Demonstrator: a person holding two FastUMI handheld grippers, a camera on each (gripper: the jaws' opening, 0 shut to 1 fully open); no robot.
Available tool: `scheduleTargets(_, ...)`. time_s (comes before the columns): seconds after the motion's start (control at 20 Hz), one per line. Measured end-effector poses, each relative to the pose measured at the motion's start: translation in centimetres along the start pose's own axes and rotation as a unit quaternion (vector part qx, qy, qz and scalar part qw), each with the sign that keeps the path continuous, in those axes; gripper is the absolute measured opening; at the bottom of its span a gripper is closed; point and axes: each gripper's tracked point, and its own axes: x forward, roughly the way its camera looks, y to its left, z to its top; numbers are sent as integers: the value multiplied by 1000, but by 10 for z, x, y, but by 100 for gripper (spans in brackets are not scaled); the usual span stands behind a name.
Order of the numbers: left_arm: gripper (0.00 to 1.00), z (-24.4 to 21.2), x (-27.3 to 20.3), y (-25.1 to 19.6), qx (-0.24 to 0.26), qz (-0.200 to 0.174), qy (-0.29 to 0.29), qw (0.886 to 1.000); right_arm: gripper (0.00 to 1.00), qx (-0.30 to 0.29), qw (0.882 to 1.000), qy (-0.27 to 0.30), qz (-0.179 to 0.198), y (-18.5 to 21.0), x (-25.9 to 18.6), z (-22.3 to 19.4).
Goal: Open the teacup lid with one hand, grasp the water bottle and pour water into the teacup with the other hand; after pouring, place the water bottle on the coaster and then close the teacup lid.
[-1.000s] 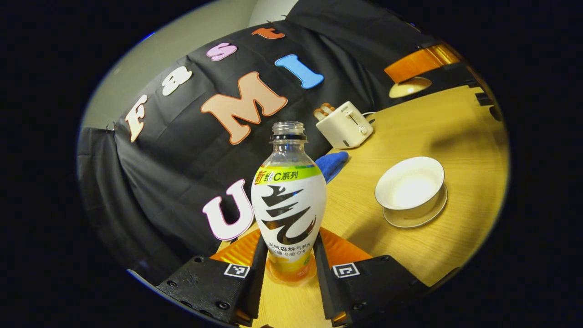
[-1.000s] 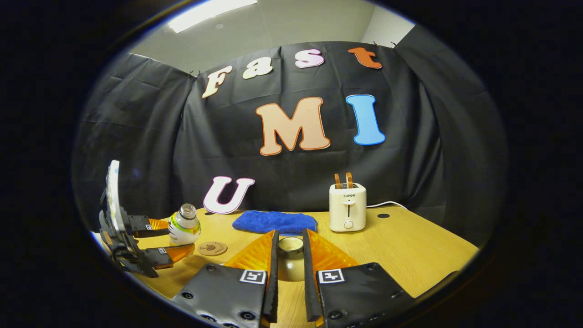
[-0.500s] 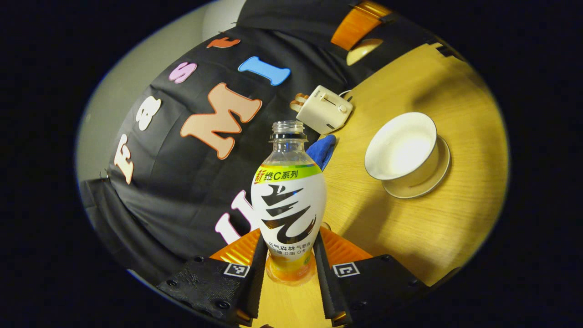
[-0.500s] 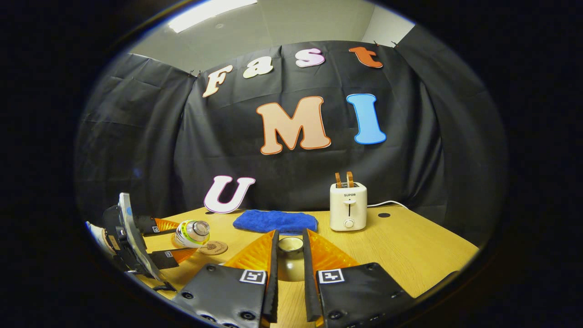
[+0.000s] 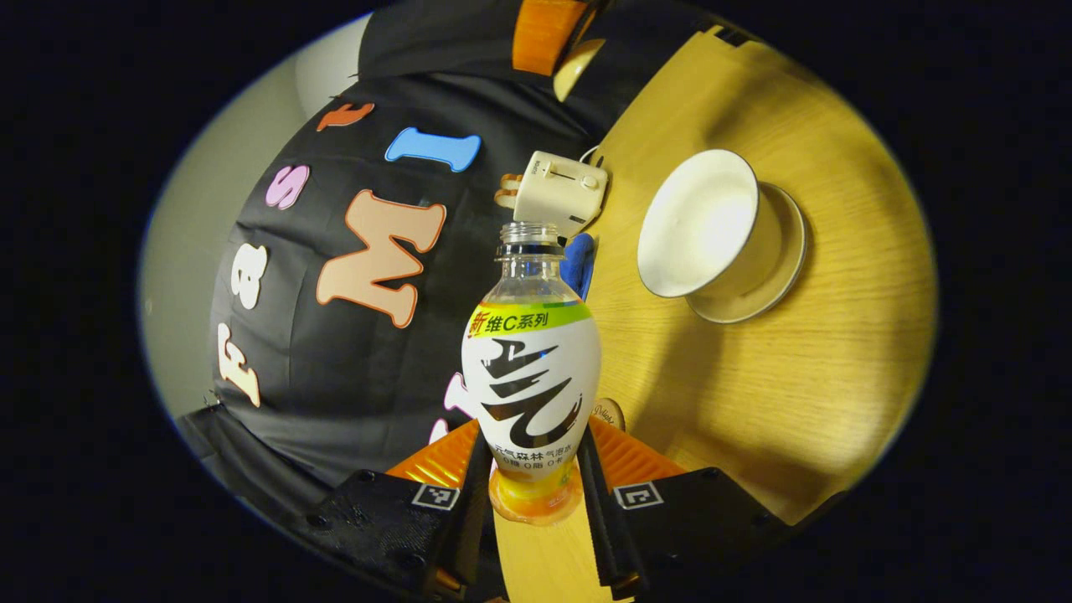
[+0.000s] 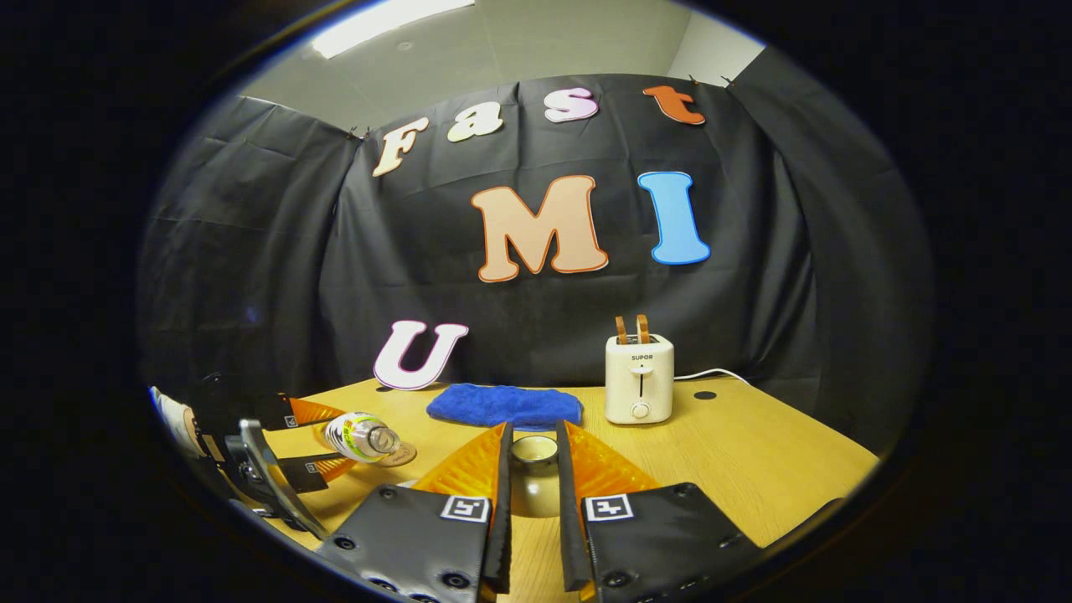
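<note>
Tabletop [image 5: 796, 377]: left gripper [image 5: 536, 502] clamps capless bottle [image 5: 531, 368]; right gripper [image 6: 533, 502] seemingly pinches lid [image 6: 534, 469]

Left gripper [image 5: 536, 502]: black matte body blocks, dotted with dark round screws along the lower edges.
Left markers: one small square black-and-white tag on each block, near the inner edge.
Left side panels: ribbed, translucent orange wedges fanned out behind the fingers.
Right gripper [image 6: 533, 511]: twin black blocks, screws glinting low down, a square tag on each.
Right side panels: same ribbed orange wedges, tapered toward the tips.
Left gripper from afar [image 6: 311, 444]: black frame, orange wedges, tiny white tags.
</note>
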Motion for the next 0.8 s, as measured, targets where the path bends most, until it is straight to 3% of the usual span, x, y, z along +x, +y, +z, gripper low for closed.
scheduleTargets(0.8, 52, -8, 1, 7, 145, -16, 18, 989, 28, -1, 1000, 0, 6, 4, -1, 1)
